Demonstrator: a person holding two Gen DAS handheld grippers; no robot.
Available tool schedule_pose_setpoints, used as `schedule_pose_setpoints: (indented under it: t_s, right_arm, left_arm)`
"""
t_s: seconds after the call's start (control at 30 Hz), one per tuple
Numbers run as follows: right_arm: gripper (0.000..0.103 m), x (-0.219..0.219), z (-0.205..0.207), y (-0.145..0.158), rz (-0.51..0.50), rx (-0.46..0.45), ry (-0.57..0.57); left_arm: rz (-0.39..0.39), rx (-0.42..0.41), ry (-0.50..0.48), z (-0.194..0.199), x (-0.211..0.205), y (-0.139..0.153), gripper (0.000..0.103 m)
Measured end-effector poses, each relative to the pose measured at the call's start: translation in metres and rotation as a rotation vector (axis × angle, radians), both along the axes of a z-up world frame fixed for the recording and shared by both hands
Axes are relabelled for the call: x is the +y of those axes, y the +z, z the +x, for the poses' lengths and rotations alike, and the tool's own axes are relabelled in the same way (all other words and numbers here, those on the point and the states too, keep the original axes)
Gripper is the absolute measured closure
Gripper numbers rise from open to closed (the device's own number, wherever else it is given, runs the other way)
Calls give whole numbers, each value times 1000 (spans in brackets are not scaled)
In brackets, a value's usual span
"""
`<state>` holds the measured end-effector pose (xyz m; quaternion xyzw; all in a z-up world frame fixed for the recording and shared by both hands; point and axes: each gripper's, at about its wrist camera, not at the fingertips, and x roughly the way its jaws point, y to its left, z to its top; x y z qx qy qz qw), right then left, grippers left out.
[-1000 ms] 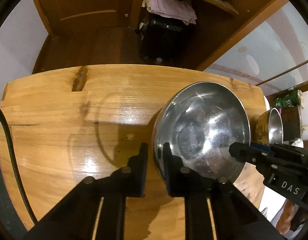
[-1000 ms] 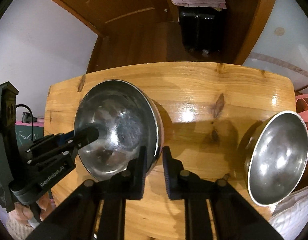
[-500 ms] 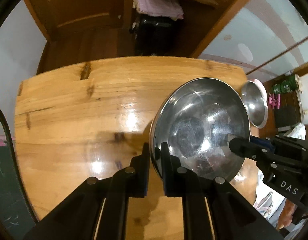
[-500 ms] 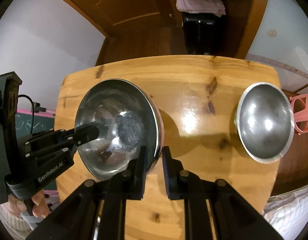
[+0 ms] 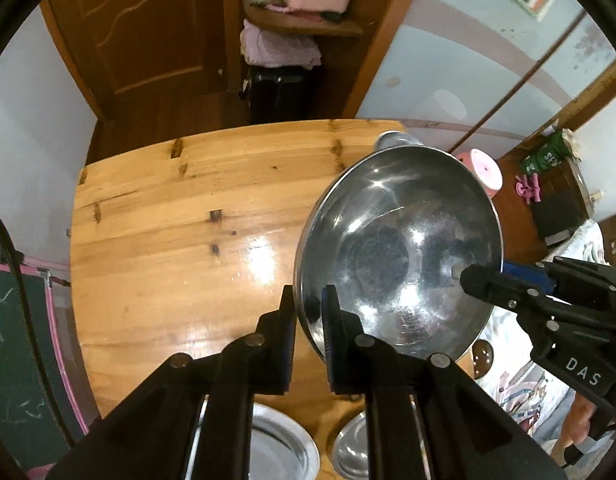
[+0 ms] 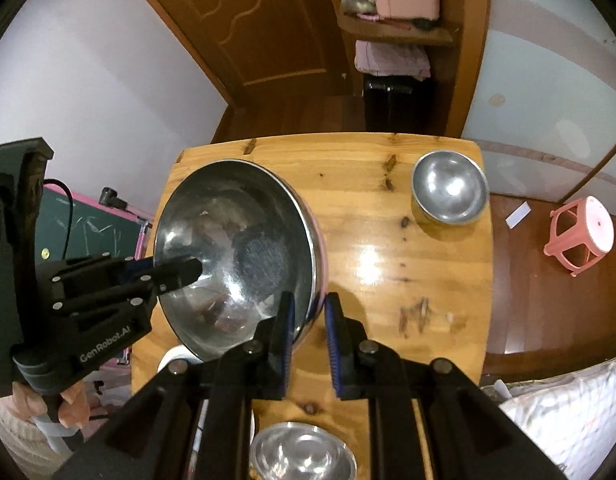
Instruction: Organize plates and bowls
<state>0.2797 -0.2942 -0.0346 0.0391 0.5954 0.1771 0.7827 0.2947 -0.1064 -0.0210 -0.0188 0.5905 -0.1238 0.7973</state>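
Note:
A large steel bowl hangs above the wooden table, held by both grippers on opposite sides. My left gripper is shut on the bowl's left rim, one finger inside and one outside. It also shows in the right wrist view. My right gripper is shut on the bowl's right rim, and its tip shows in the left wrist view. A smaller steel bowl stands at the table's far right corner, mostly hidden behind the large bowl in the left wrist view.
Near the table's front edge sit a steel plate and another steel bowl, with a white dish partly under the large bowl. A pink stool stands on the floor to the right. A person's hand grips the left handle.
Both grippers have risen with the large bowl between them, so the table looks smaller and farther. The dishes near the front edge have come into view.

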Motion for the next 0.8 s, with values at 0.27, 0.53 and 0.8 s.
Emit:
schedule_pose_setpoints:
  t_s: [0.27, 0.53, 0.8]
  right_arm:
    - [88, -14, -76, 22, 14, -37, 3]
    - [89, -34, -158, -20, 22, 12, -17]
    - [89, -48, -210, -95, 18, 123, -48]
  left_arm:
    - [-22, -48, -24, -85, -9, 31, 94]
    - [-55, 45, -70, -157, -17, -23, 94]
    - [-39, 94, -136, -210, -35, -91, 92]
